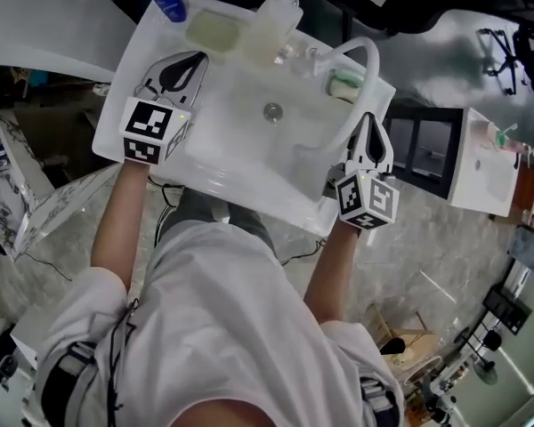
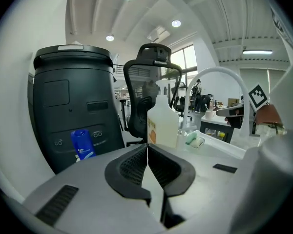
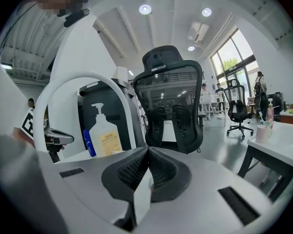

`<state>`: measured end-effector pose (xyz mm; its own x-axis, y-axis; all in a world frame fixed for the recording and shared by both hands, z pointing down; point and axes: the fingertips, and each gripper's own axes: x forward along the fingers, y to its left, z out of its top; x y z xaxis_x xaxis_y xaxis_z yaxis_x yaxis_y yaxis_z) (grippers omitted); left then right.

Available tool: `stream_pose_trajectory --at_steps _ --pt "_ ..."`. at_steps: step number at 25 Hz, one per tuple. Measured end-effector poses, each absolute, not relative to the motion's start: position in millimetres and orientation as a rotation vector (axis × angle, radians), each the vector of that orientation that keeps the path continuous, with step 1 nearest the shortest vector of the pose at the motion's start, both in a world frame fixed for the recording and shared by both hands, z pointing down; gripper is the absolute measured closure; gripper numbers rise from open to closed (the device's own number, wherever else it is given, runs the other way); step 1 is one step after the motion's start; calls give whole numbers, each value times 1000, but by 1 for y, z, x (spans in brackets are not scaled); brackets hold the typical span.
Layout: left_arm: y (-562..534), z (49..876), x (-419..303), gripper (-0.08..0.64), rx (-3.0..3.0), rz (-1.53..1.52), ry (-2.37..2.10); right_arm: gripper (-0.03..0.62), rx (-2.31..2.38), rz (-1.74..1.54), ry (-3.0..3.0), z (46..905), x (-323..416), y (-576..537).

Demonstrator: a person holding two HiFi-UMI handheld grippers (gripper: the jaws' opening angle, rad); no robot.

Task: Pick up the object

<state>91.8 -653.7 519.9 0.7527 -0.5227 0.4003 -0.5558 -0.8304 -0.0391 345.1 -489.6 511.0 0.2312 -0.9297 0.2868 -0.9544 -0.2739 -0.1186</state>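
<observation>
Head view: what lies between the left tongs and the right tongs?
Between the left tongs and right tongs: bare sink basin with its drain, shown in the head view.

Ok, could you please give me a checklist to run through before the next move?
1. Left gripper empty: ok, jaws together on nothing.
2. Right gripper empty: ok, jaws together on nothing.
3. Its line clear of the faucet: ok, that arches to its left.
4. Jaws opened for a grasp: not ok.
5. Target chosen: cannot tell; pump bottle and blue bottle both stand on the sink's far rim.
</observation>
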Motion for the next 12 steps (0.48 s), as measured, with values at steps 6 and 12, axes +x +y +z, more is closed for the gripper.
stream_pose_trajectory --at_steps 6,12 --pt "-669 550 115 537 2851 714 -809 586 2401 485 -1812 520 360 -494" --pt "-692 587 129 497 2829 831 -751 586 2412 484 -1783 524 373 -502"
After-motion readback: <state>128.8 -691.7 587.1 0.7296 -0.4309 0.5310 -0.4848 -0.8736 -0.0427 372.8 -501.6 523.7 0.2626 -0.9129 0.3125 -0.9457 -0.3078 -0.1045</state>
